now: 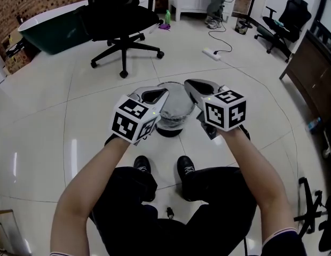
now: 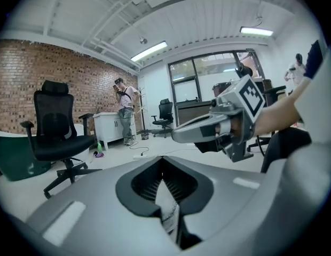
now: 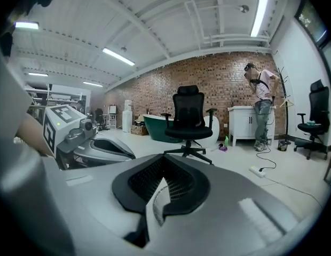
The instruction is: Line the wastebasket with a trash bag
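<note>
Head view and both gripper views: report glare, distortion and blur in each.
Head view: bright streaks of glare lie on the glossy floor, and its tile lines bow outward. Left gripper view: fisheye circle with black corners, ceiling lamp burnt white. Right gripper view: same dark corners and bending; the trash bag strip near the lens is soft.

Floor point(image 1: 42, 116): pale tiles, high gloss, strong glare streaks. Trash bag point(image 1: 176, 110): thin clear plastic film, crinkled, shiny. Wastebasket point(image 1: 168, 131): dark side, material unclear. Left gripper point(image 1: 161, 94) and right gripper point(image 1: 190, 84): smooth matt grey plastic shells, each with 2 black ribbed pads point(image 3: 181, 183) that look rubbery. Marker cubes point(image 1: 134, 120): matt white faces, black print. Office chair point(image 1: 120, 9): black cloth seat, black plastic base. Wall point(image 2: 26, 84): rough red brick. Tub point(image 1: 48, 31): dark green, smooth, glossy. Trousers point(image 1: 208, 196): black matt cloth.
</note>
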`<state>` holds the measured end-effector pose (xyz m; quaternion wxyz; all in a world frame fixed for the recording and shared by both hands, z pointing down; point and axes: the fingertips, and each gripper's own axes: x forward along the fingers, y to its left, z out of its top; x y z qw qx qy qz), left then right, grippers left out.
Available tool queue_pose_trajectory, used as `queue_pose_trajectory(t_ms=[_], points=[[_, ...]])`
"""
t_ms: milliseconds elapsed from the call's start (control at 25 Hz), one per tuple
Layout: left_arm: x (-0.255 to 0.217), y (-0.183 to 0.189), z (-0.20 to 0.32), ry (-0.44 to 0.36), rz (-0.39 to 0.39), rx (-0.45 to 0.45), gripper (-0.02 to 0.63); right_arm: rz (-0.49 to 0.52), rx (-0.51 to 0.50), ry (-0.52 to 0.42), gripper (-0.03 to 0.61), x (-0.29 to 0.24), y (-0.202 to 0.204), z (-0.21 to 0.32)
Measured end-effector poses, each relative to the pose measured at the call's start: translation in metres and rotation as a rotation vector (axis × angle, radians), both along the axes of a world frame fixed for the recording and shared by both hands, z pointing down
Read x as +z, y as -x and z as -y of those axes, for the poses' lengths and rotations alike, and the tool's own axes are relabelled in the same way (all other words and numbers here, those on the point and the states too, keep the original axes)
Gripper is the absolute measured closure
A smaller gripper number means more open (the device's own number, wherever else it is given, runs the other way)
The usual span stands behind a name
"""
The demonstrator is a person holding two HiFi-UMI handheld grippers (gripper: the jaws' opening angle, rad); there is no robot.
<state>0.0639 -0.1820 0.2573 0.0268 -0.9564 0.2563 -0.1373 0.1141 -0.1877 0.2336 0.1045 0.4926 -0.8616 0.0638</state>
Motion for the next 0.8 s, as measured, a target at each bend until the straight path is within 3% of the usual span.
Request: queue_pose_trajectory(t_ms=[280,800], points=[[-0.01,0.0,-0.037,-0.071,-0.057,0.003,0.601,0.012,-0.027,-0.116,0.577,-0.003,0.001,-0.048],[-0.024,-0.003,-0.065,-0.089,-0.132,0.008,0.601,0.027,-0.027,-0.141,0.578,-0.004,0.0,-0.087]])
